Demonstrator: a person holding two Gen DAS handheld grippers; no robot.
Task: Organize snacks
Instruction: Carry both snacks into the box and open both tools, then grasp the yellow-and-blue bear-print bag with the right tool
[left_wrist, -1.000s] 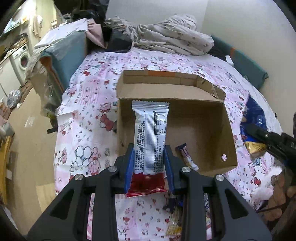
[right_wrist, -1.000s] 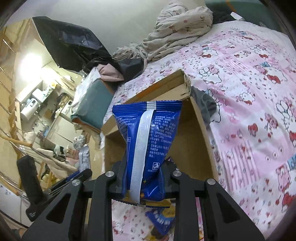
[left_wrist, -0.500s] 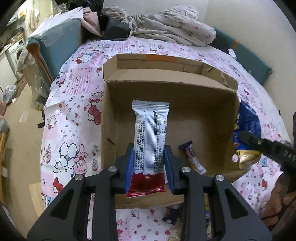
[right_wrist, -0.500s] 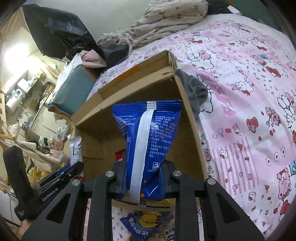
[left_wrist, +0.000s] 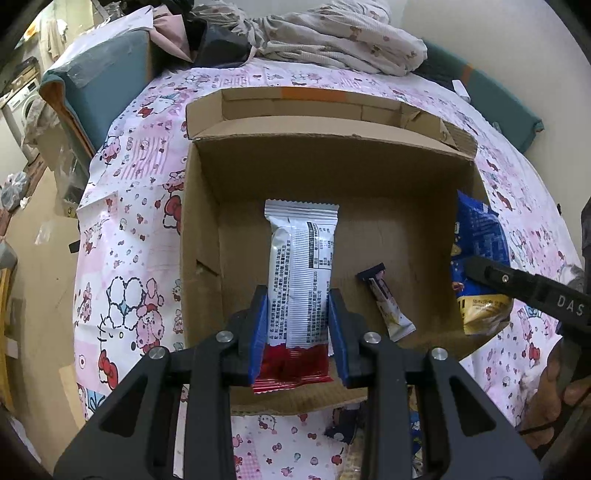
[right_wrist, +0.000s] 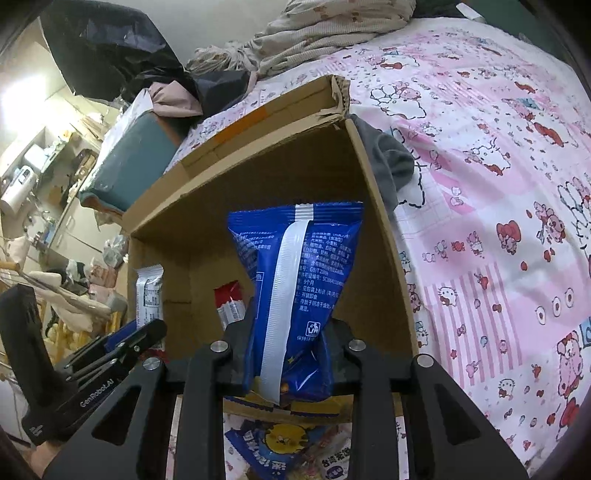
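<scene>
We had moved both packets further over the cardboard box (left_wrist: 207, 206). Our left gripper (left_wrist: 297, 317) clamped the silver-and-red packet (left_wrist: 301, 266); our right gripper (right_wrist: 290, 332) pinched the blue packet (right_wrist: 295, 280). Only the left view showed a small bar (left_wrist: 386, 304) on the box floor.

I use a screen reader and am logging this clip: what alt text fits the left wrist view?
The left gripper is shut on a silver snack packet with a red end, held over an open cardboard box on a pink cartoon-print bedsheet. One small snack bar lies in the box; the right gripper holds a blue snack bag at its right wall.
</scene>
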